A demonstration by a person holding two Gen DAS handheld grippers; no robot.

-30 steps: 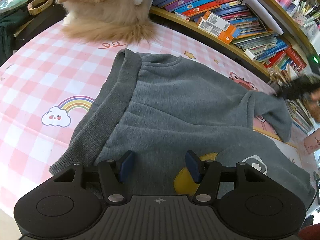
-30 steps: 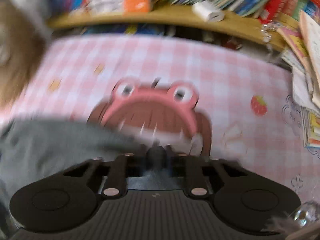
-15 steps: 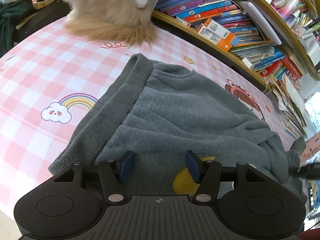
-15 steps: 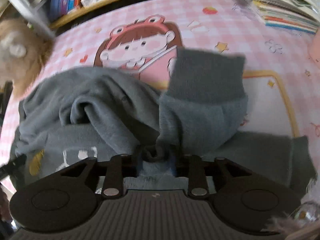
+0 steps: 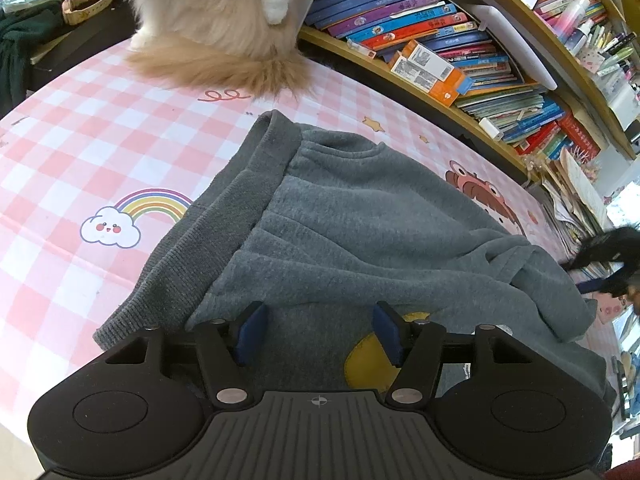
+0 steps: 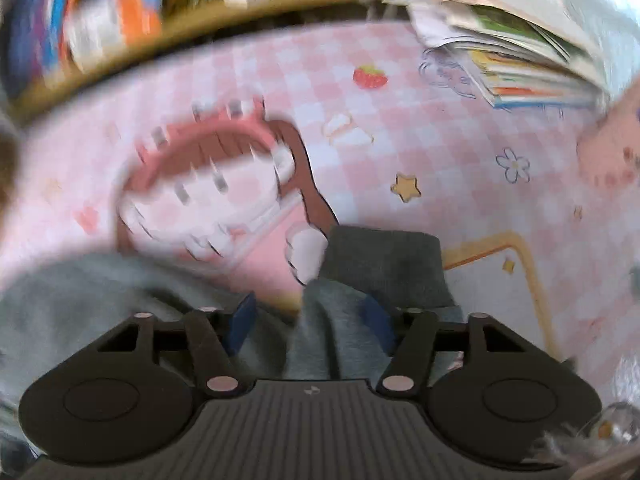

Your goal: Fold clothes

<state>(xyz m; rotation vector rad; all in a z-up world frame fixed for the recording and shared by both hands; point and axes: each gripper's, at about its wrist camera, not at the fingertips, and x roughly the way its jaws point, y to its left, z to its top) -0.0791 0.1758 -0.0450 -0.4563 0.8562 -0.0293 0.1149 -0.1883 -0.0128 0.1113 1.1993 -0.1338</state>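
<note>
A grey sweatshirt lies bunched on the pink checked table, its ribbed hem at the left and a yellow print near my left gripper. My left gripper is open and hovers over the near part of the sweatshirt. My right gripper is open, with the sleeve and its ribbed cuff lying loose between its fingers. The right gripper also shows in the left wrist view as a dark blur at the sweatshirt's right edge. The right wrist view is blurred.
A fluffy cat sits at the table's far edge. A low shelf of books runs along the back and right. Stacked papers and books lie at the table's right. The tablecloth carries cartoon prints.
My right gripper has opened and let go of the sleeve, which now lies folded toward the body. The left gripper has barely moved and stays open.
</note>
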